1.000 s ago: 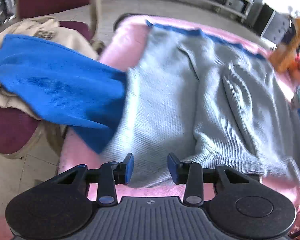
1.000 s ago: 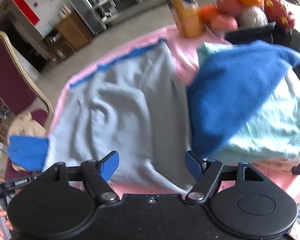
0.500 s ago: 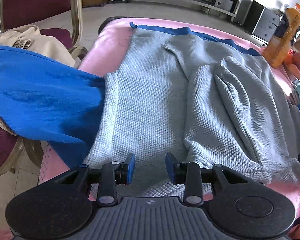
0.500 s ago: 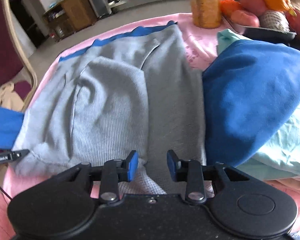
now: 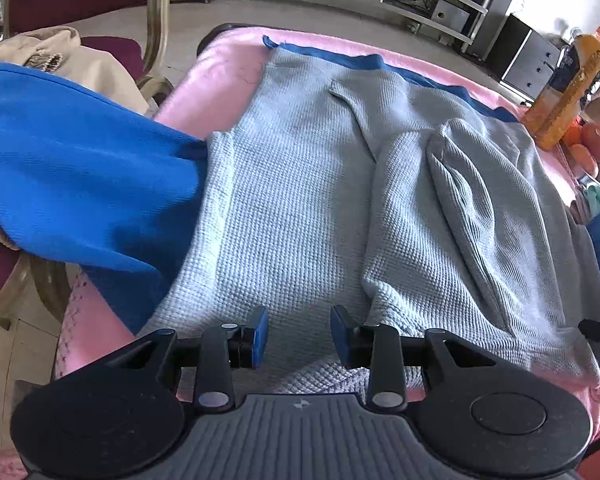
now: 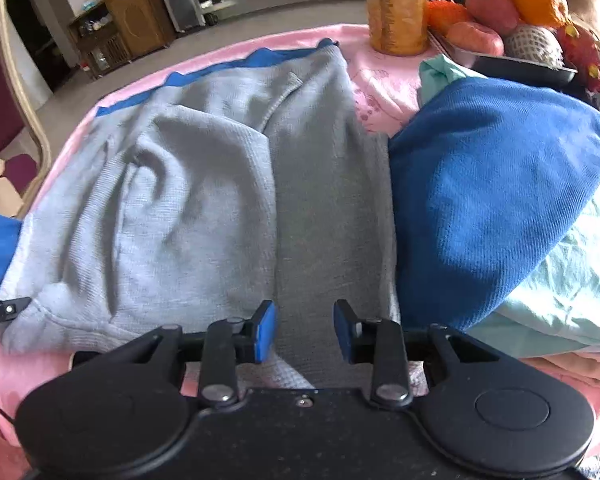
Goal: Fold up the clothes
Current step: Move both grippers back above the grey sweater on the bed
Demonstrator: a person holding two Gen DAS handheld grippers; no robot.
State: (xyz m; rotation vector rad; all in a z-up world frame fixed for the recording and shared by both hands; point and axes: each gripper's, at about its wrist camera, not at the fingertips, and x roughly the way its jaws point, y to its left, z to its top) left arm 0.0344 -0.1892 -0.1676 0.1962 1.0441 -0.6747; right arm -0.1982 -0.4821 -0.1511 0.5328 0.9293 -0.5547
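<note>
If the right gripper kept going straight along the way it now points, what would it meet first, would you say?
Most likely the grey waffle-knit sweater: the right gripper is angled down at its near hem, on the pink blanket. Depth is hard to judge.

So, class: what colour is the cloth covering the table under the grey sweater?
Pink cloth, clearest in the left wrist view.

A home living room — wooden cabinet (image 6: 140, 20), fruit tray (image 6: 520, 60).
</note>
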